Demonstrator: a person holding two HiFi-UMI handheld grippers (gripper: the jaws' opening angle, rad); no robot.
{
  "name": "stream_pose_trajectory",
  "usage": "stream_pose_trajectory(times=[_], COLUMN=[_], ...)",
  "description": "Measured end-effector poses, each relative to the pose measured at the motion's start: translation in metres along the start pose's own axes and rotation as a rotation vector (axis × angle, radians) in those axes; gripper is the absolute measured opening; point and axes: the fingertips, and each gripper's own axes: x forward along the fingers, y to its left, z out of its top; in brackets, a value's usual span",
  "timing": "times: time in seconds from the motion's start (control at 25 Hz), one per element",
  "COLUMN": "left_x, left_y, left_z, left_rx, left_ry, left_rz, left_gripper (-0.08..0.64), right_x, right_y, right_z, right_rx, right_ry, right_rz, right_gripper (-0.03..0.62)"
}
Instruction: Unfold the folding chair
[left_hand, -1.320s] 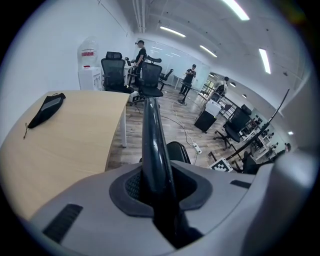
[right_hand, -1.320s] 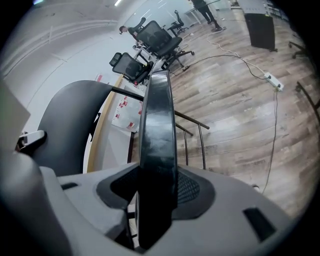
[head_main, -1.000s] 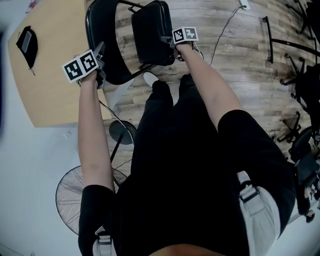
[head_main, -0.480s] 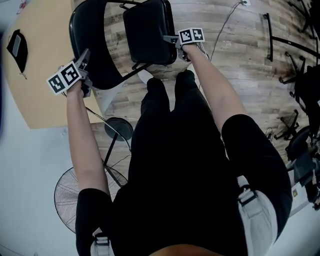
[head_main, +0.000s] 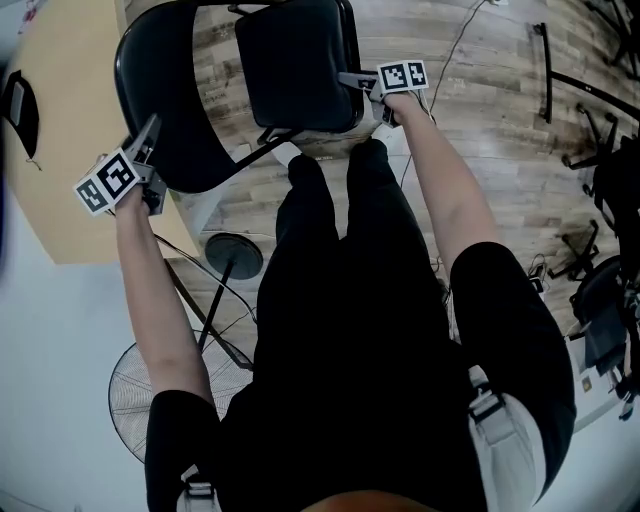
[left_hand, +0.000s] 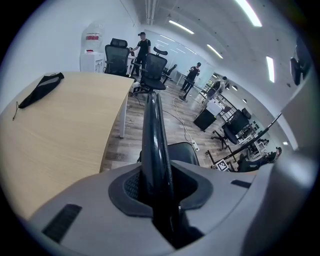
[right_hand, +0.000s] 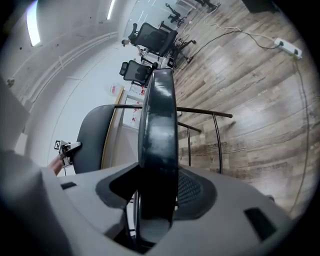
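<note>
Left gripper (left_hand: 159, 182) is nearly closed, its pads pinching the thin rim of the folding chair's (head_main: 190, 160) backrest (head_main: 150, 95). Right gripper (right_hand: 157, 195) stands about half open around the much thicker edge of the seat (head_main: 295, 65). Its jaws have just been opening a little, yet the seat edge sits between them and looks gripped. The chair stands right in front of the person's legs, seat swung out from the backrest but not yet level, so the unfolding looks well along.

To do this step well, I would hold the backrest steady with the left gripper and push the seat edge down along its pivot arc with the right. The push should end only once the seat rests on the frame and all the legs sit flat. The seat edge is rounded and glossy, so I judge it could slide out of loosened jaws; squaring the pads to it would help.

Both seat and backrest are smooth black moulded panels, the backrest broad and curved with an open gap above the seat. Thin black metal tubes (right_hand: 200, 111) form the frame beyond the seat. Left of the chair is a pale wood desk (head_main: 70, 130) with a matte top. Under and beyond the chair runs grey-brown plank flooring (head_main: 480, 120).
</note>
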Motion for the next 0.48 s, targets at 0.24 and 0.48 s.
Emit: stream_pose_trajectory(times=[0.24,0.48], left_x=[0.01,0.025], left_y=[-0.008,-0.024], left_z=[-0.004,-0.008], left_rx=[0.041,0.112], left_ry=[0.028,0.104], left_rz=[0.012,0.053], left_gripper=[0.094,0.112], right_x=[-0.01,-0.026], right_y=[-0.022,-0.051], right_z=[0.0,0.0], right_rx=[0.008,0.014], right_ry=[0.007,0.013], right_rz=[0.04,0.065], right_gripper=[0.196,0.199])
